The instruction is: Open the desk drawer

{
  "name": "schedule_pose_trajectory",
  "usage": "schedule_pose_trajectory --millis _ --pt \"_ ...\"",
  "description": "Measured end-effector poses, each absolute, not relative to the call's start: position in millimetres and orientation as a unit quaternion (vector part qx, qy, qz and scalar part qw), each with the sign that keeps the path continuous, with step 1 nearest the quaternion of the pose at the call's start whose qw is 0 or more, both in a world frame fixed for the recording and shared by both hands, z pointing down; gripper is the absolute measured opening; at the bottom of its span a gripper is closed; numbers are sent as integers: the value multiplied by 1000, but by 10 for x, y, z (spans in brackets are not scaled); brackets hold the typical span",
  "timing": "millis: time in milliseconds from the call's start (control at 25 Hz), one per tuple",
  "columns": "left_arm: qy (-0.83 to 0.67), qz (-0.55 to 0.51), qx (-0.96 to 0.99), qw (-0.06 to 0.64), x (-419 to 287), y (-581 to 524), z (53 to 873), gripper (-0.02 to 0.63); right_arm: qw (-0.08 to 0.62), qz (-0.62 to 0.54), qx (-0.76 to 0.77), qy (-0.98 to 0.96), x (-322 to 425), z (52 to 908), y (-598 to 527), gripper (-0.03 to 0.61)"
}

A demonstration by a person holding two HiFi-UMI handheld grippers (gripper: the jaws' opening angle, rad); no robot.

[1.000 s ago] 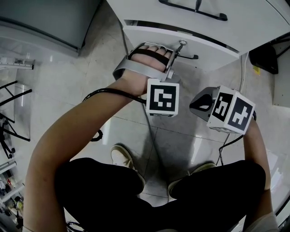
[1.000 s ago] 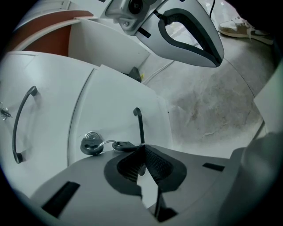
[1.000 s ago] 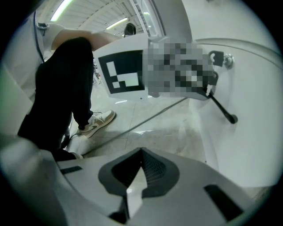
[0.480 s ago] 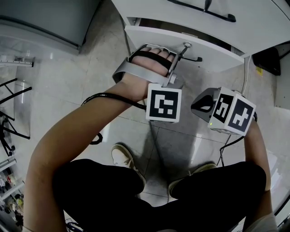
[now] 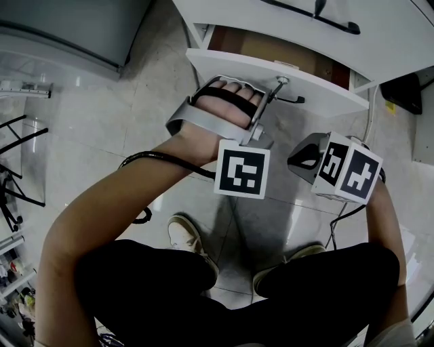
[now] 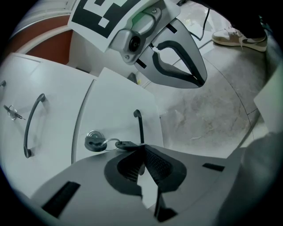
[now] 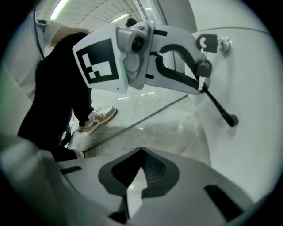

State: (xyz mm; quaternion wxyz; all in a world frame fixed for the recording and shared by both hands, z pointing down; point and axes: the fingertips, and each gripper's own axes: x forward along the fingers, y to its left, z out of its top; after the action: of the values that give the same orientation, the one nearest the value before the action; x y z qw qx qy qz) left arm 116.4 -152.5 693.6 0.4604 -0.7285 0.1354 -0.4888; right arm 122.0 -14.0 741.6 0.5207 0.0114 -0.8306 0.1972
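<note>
The white drawer front stands pulled out from the desk, and its brown inside shows behind it. My left gripper is shut on the drawer's thin black handle. In the left gripper view the handle runs down between the closed pads, next to a round lock with a key. My right gripper hangs over the floor to the right, apart from the drawer. Its jaws are shut with nothing in them. It looks toward the left gripper and the handle.
Above is another white drawer with a black handle. A grey cabinet stands at the top left and a wire rack at the left edge. A black cable lies on the tiled floor near my shoes.
The drawer has slid out toward me with the left gripper on its handle, and the brown inside has come into view. The right gripper has stayed in place.
</note>
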Motion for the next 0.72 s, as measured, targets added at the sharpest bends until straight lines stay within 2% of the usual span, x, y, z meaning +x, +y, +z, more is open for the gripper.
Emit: schedule_pose_trajectory --millis 720 --pt "95 -503 -736 444 985 -1096 6972 17 521 165 -54 -836 1036 7313 204 15"
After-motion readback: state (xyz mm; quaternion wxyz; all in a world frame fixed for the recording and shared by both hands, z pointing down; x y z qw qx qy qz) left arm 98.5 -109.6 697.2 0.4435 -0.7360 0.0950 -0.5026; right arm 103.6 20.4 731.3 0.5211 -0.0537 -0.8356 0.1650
